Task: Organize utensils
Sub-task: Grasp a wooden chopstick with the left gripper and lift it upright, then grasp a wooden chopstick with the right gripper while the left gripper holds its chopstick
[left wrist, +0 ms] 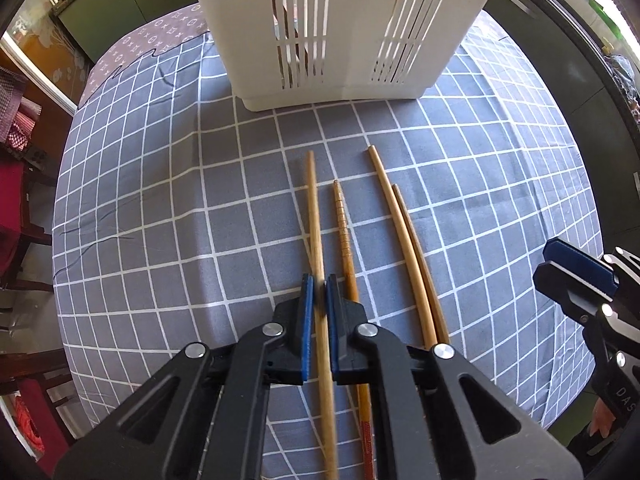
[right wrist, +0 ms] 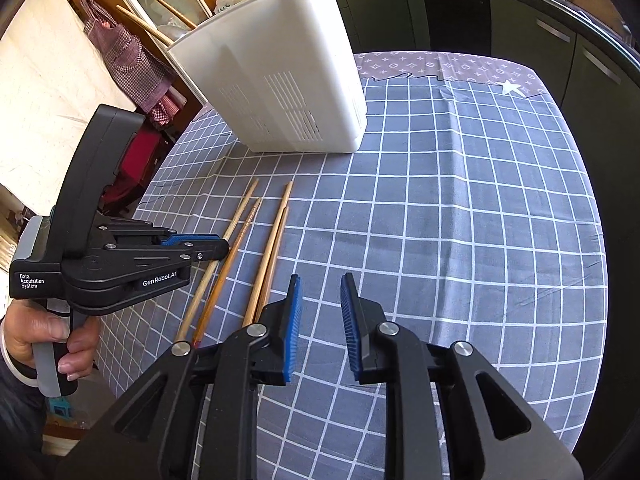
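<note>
Several wooden chopsticks lie side by side on the checked tablecloth in front of a white slotted utensil holder [left wrist: 340,28]. My left gripper [left wrist: 319,284] points steeply down and is shut on the leftmost pale chopstick [left wrist: 314,208]. Right beside it lie a darker ribbed chopstick [left wrist: 343,224] and a pale pair [left wrist: 396,220]. In the right wrist view my right gripper [right wrist: 320,280] stands open over bare cloth, just right of the pale pair [right wrist: 276,236], with nothing between its pads. The left gripper [right wrist: 208,244] shows there from the side, a hand on its grip. The holder [right wrist: 280,80] has chopsticks [right wrist: 140,24] sticking out.
The grey checked tablecloth [left wrist: 160,200] covers a table whose edges fall away left and right. Red chairs [left wrist: 16,200] stand at the left edge. Dark green cabinets [right wrist: 540,40] run behind the table. A checked cloth [right wrist: 120,60] hangs on the far wall.
</note>
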{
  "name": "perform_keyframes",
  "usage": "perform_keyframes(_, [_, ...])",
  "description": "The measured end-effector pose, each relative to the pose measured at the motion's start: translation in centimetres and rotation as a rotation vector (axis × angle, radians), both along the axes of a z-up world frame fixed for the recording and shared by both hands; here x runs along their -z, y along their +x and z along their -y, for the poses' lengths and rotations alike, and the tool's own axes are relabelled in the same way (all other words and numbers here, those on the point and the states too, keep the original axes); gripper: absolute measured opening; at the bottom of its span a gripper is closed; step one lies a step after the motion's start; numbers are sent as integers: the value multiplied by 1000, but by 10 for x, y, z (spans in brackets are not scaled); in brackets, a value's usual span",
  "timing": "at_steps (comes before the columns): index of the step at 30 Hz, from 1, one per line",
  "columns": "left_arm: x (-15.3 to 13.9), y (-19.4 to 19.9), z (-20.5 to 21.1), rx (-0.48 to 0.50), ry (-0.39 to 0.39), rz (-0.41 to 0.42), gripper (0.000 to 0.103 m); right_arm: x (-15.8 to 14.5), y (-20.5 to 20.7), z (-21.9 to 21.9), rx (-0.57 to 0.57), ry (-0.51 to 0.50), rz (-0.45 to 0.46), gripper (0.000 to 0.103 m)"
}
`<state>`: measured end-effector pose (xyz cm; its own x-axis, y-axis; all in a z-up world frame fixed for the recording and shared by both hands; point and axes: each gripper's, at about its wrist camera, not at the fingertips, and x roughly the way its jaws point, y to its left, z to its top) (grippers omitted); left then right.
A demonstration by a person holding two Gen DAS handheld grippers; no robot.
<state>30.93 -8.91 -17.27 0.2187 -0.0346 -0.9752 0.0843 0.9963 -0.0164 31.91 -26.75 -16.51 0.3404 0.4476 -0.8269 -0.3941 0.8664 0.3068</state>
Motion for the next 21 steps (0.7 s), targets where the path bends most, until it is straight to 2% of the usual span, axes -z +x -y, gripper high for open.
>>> perform_keyframes(4, [-19,-7,-8,-14,-26,56,6,-1,2,-6,-9,-8,-6,20])
perform_keyframes(14, [-104,-54,-36,-27,-61,369,6,19,11,-51,-81,-62,-73,22])
perform_keyframes(17, [-117,-66,-45,-24,-66,430,6,23,14,-62,-88,-93,-74,22])
perform_keyframes(21, [-124,-78,-48,-9,-65,469,6,26,15,-72,-90,-139,-70,22])
